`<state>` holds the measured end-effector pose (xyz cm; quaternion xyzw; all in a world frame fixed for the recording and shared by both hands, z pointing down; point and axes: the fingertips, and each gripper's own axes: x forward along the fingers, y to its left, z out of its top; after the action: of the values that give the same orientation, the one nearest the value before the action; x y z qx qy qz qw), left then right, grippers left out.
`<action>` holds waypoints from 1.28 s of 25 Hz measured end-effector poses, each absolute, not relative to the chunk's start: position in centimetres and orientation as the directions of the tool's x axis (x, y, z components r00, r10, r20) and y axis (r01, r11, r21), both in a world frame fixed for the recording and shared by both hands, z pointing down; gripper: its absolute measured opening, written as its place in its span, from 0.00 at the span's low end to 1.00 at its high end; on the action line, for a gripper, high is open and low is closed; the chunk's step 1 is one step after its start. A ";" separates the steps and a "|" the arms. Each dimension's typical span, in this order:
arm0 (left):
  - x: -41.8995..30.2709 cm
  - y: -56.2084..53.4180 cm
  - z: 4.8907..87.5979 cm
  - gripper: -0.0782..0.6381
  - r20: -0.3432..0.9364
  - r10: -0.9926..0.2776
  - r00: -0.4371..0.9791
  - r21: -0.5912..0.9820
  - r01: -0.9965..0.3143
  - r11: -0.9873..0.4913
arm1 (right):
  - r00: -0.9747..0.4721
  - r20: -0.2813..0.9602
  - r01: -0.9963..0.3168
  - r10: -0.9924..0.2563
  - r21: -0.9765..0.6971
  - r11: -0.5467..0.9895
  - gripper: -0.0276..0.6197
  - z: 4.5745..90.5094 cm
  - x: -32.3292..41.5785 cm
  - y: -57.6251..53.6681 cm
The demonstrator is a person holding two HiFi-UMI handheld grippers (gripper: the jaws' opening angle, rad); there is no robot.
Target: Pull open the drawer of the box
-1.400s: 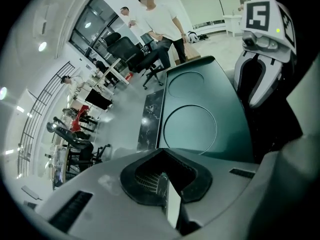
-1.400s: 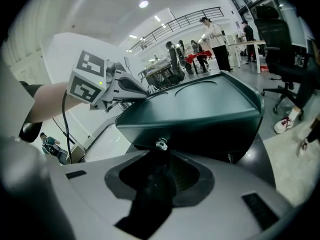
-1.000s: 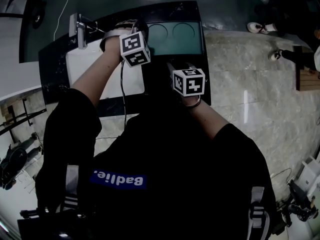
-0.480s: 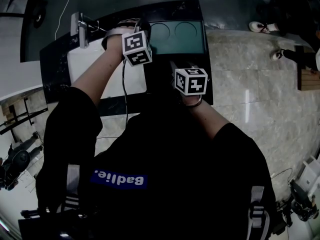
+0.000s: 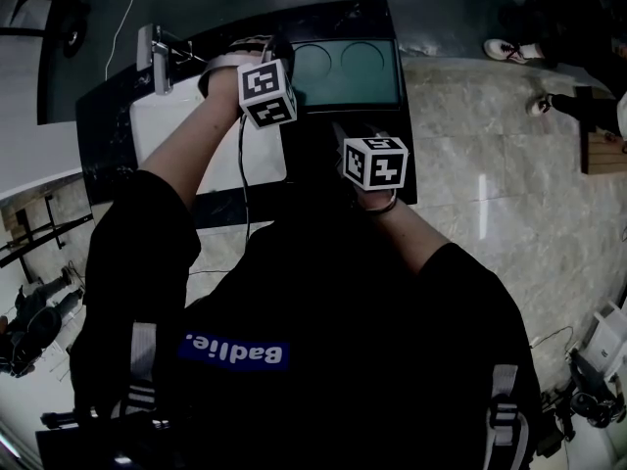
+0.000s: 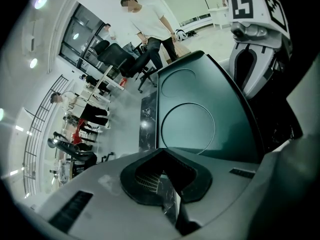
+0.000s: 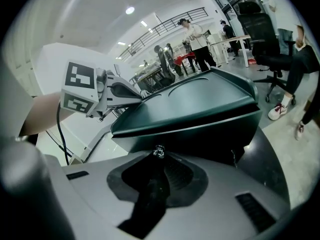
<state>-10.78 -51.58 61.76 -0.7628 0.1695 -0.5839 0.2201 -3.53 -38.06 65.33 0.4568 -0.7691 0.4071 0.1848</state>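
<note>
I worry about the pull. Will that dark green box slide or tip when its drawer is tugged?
Probably slides rather than tips: the box looks broad and low, and the black tabletop looks polished. The small glossy knob may slip.

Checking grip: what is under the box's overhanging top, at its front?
A small shiny knob on the drawer front, pinched by the right gripper, whose jaws have just been closing. Drawer contents are hidden.
</note>
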 end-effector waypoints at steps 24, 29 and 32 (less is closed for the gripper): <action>-10.3 -51.2 61.5 0.11 0.791 -0.528 0.307 -0.553 -0.007 -0.833 | -0.508 0.685 -0.858 -0.522 -0.451 0.244 0.14 65.2 -3.4 -33.2; -10.3 -51.0 61.4 0.11 0.788 -0.526 0.319 -0.551 -0.014 -0.834 | -0.516 0.692 -0.855 -0.505 -0.454 0.252 0.14 65.0 -3.6 -31.8; -10.3 -50.7 61.6 0.11 0.786 -0.531 0.317 -0.562 0.007 -0.827 | -0.518 0.696 -0.854 -0.497 -0.456 0.251 0.14 65.0 -3.7 -31.1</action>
<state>-10.26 -50.72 61.57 -0.7751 0.1692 -0.5593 0.2403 -3.66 -31.06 65.03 0.4431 -0.7623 0.4220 0.2110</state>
